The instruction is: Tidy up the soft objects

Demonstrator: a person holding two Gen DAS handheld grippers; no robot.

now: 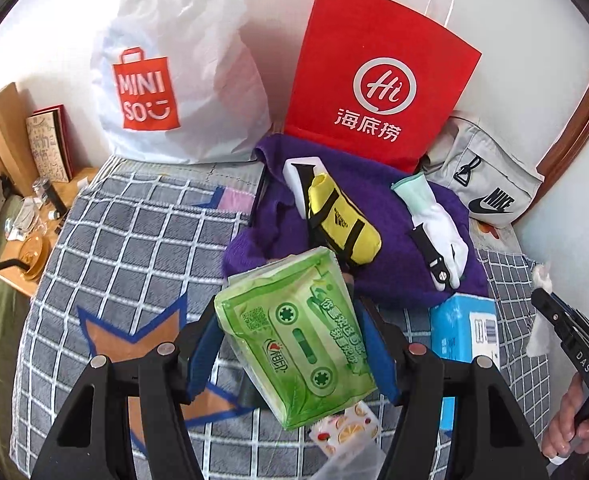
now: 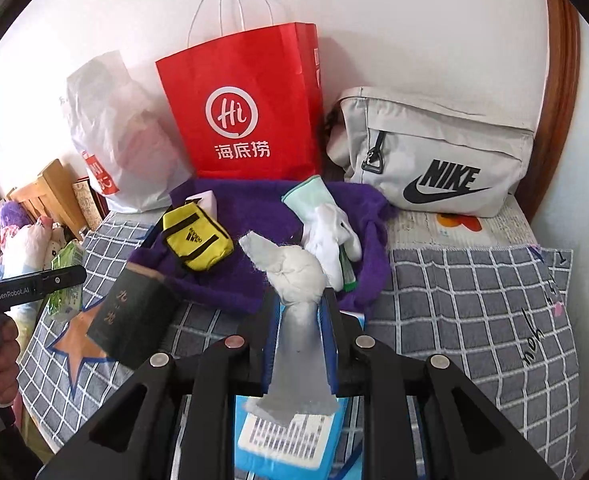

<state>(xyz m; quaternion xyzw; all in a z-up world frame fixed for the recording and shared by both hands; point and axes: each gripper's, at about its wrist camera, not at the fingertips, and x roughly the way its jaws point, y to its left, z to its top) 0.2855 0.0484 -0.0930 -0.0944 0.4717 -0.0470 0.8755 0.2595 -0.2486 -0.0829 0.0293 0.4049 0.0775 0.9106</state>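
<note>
Left wrist view: the left claw (image 1: 294, 344) is squeezed on a green tissue pack (image 1: 294, 340) and holds it up over the bed (image 1: 134, 240) with its checked blue-grey cover. Just behind the pack lies a purple towel (image 1: 394, 256), and on it sit a small yellow bag (image 1: 342, 220) and white gloves (image 1: 438, 220). A blue box (image 1: 462, 328) lies at the towel's near edge. In the right wrist view, the right claw (image 2: 300, 312) is pinched on a knotted white cloth (image 2: 294, 272), lifted above the blue box. Farther back, a red paper bag (image 1: 374, 80) stands against the wall between a white Miniso plastic bag (image 1: 174, 80) and a grey Nike bag (image 2: 434, 152). A dark box (image 2: 130, 316) stands on the bed, left of the right claw.
</note>
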